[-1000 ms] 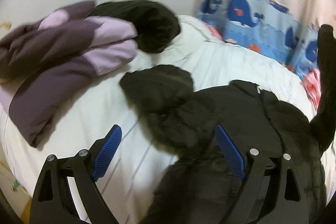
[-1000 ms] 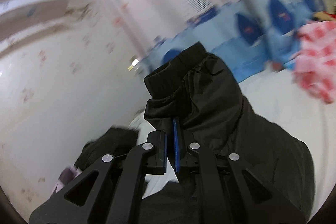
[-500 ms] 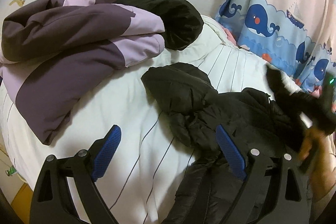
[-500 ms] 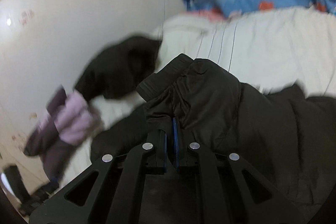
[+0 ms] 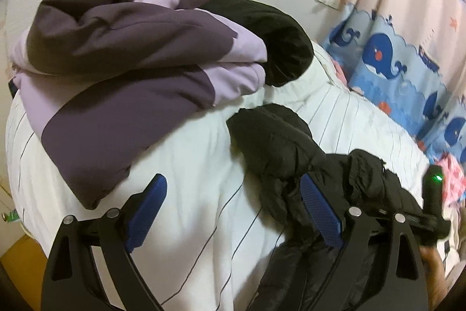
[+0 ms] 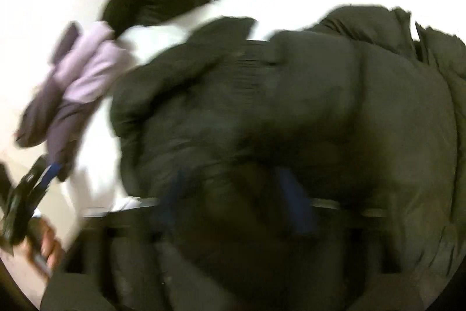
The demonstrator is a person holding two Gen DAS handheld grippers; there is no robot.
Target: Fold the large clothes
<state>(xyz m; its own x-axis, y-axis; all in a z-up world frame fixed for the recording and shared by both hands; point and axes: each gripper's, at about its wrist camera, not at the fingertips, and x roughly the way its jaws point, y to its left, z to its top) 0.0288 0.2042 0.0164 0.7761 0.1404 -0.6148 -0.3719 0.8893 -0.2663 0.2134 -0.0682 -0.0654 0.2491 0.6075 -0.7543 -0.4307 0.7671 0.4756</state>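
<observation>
Left gripper: hanging with its blue-padded jaws spread wide, nothing between them, one pad over the white bedding and the other over the edge of the jacket.
Right gripper: showing two blue pads standing apart in a heavily blurred view, pressed low against dark fabric; whether cloth is lying between them cannot be told.
Black puffy quilted jacket: lying crumpled on the bed, its hood pointing toward the wall, its body running toward the right gripper and filling most of the right wrist view.
White striped duvet: covering the bed and carrying the jacket.
Folded purple and lilac padded coat: sitting on the bed near the wall, apart from the black jacket.
Black fleecy garment: resting against the folded coat's far side.
Blue whale-print curtain: hanging beyond the bed on the right.
</observation>
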